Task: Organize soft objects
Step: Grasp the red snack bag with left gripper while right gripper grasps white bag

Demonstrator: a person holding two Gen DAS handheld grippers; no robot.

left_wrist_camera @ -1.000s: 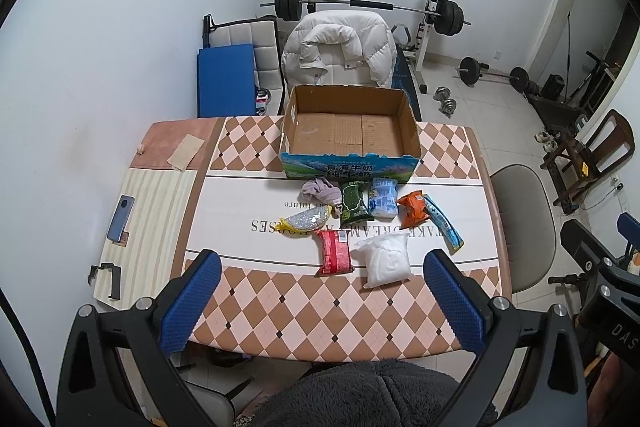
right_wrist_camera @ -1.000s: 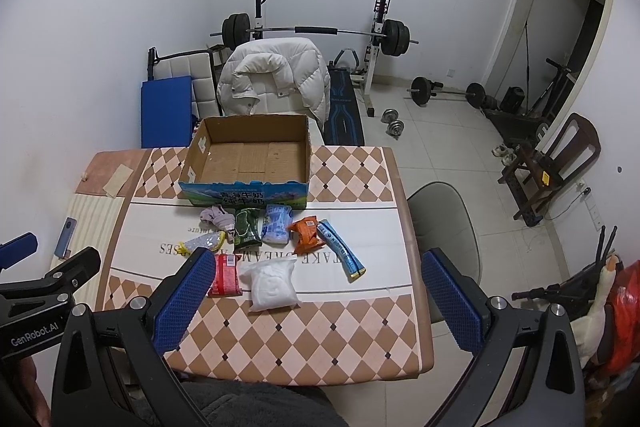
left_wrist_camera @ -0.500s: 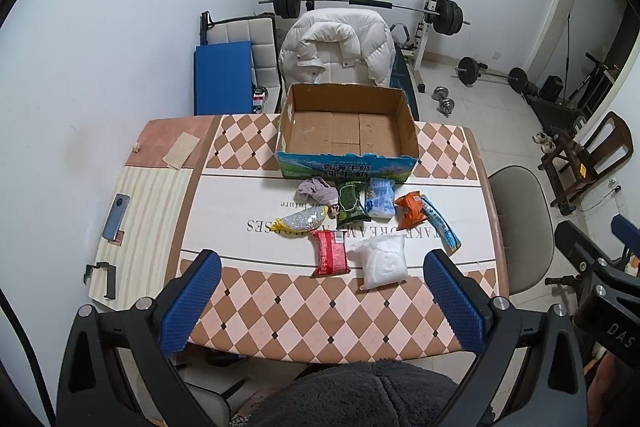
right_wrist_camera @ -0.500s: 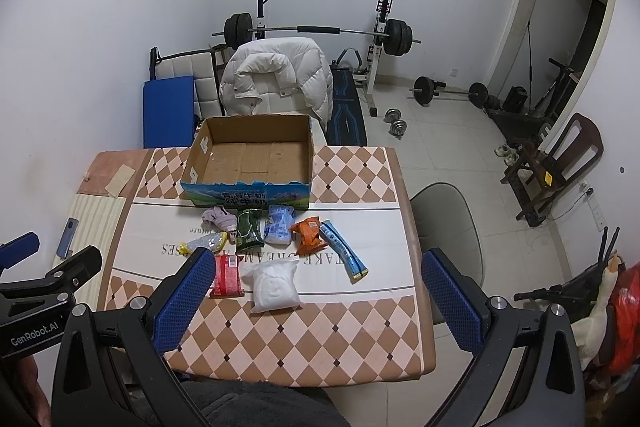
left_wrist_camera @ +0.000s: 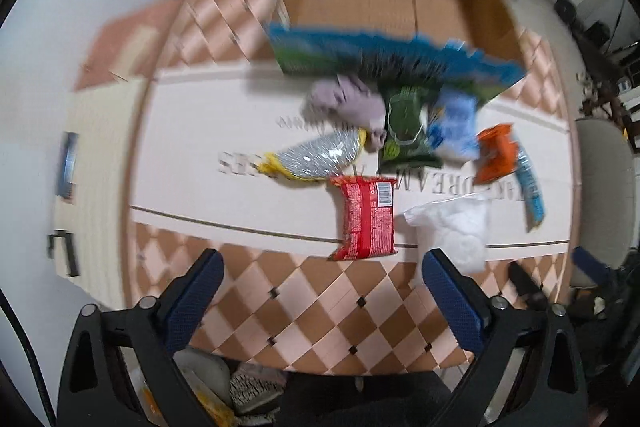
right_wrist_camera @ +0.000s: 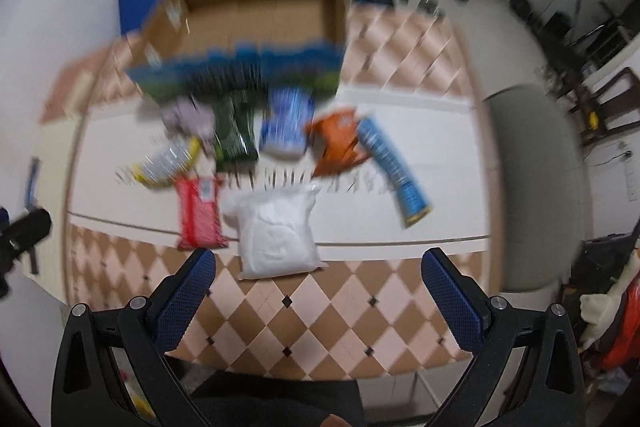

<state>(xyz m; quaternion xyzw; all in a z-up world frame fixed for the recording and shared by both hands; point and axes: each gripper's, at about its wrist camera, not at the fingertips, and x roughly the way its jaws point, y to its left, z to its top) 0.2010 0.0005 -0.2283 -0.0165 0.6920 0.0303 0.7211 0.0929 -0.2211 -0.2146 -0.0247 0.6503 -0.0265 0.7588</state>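
An open cardboard box [left_wrist_camera: 396, 3] [right_wrist_camera: 256, 15] stands at the table's far side. In front of it lie soft packets: a red packet [left_wrist_camera: 366, 217] [right_wrist_camera: 198, 215], a white bag [left_wrist_camera: 456, 227] [right_wrist_camera: 276, 231], a silver-yellow pack [left_wrist_camera: 316, 157], a grey cloth [left_wrist_camera: 348, 103], a green packet [left_wrist_camera: 406, 127], a blue-white packet [right_wrist_camera: 286, 123], an orange packet [right_wrist_camera: 338, 141] and a long blue tube pack [right_wrist_camera: 394, 167]. My left gripper [left_wrist_camera: 322, 291] is open and empty, above the near table edge before the red packet. My right gripper [right_wrist_camera: 318, 291] is open and empty, just before the white bag.
The checkered table [left_wrist_camera: 320, 311] has a phone [left_wrist_camera: 68, 163] on its left strip. A grey chair [right_wrist_camera: 528, 183] stands to the right. Gym gear and a white jacket on a chair stand behind the box. Both views are motion-blurred.
Both grippers have dropped fast toward the table and moved closer to the packets. Both stay open. No object has moved.
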